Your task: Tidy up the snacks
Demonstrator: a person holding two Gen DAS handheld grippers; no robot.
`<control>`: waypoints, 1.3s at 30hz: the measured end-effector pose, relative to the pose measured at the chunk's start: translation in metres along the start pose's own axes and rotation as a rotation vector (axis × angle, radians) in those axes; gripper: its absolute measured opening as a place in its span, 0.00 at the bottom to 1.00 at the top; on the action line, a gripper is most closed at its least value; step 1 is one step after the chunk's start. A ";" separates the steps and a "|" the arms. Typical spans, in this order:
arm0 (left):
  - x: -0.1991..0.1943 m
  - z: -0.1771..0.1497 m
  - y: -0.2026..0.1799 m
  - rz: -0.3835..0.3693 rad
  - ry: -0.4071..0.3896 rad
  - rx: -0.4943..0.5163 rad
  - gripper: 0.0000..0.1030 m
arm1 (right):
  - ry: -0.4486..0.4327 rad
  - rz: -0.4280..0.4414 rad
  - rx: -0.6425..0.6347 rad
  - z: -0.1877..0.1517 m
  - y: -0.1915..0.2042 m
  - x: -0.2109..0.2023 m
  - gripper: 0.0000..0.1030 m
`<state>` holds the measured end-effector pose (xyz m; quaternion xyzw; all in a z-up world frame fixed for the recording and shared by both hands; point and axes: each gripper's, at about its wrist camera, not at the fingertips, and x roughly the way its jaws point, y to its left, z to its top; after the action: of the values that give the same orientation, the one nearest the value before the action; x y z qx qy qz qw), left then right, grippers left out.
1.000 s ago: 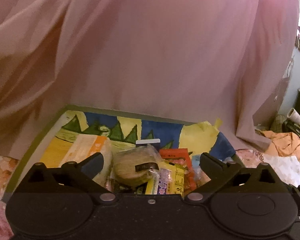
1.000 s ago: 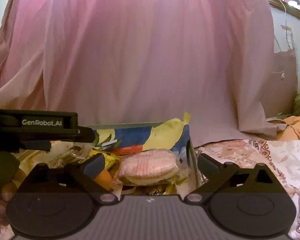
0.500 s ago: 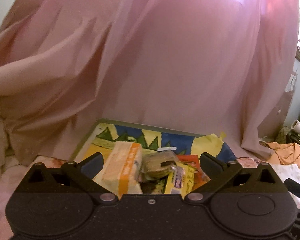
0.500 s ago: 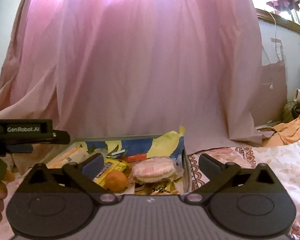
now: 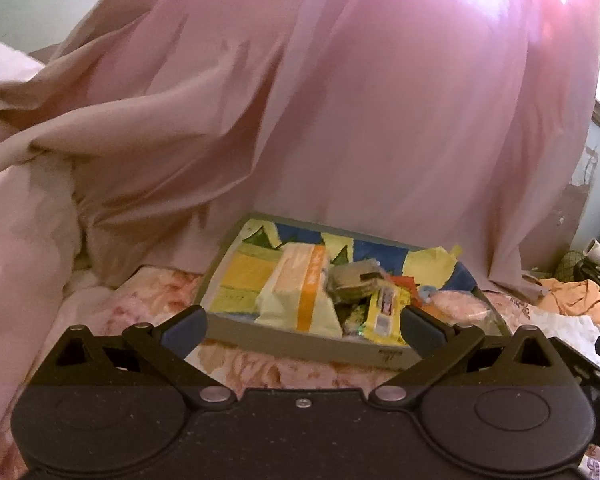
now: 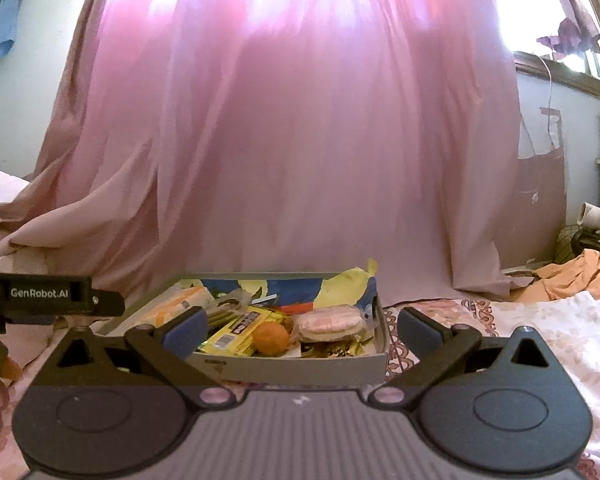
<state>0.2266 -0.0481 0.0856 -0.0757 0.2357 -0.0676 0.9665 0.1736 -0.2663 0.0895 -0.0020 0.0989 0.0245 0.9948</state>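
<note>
Glossy plastic snack wrappers fill a matt cardboard box before a smooth cloth curtain.

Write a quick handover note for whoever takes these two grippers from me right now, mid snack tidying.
Left gripper: open, empty, hanging short of the box.
Right gripper: open, empty, also short of the box.
Grey cardboard box with colourful lining sits on the floral bedspread, pink curtain behind.
Inside: cream-and-orange packet at left, brown round wrapped cake mid, yellow wrapped bars, round orange fruit, pink wrapped wafer rounds at right.
Done: snacks all appear to be in the box.
Left: they lie jumbled; straighten if wanted.
</note>
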 end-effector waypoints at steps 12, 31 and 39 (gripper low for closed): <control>-0.038 -0.026 0.021 0.031 -0.012 -0.019 0.99 | 0.011 -0.020 0.024 -0.018 0.010 -0.031 1.00; -0.081 -0.068 0.045 0.071 -0.050 0.004 0.99 | -0.004 -0.040 -0.009 -0.048 0.032 -0.072 1.00; -0.097 -0.078 0.051 0.074 -0.061 0.004 0.99 | -0.011 -0.038 -0.012 -0.052 0.041 -0.088 1.00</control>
<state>0.1099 0.0090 0.0517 -0.0672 0.2086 -0.0298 0.9752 0.0752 -0.2302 0.0556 -0.0099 0.0934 0.0064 0.9956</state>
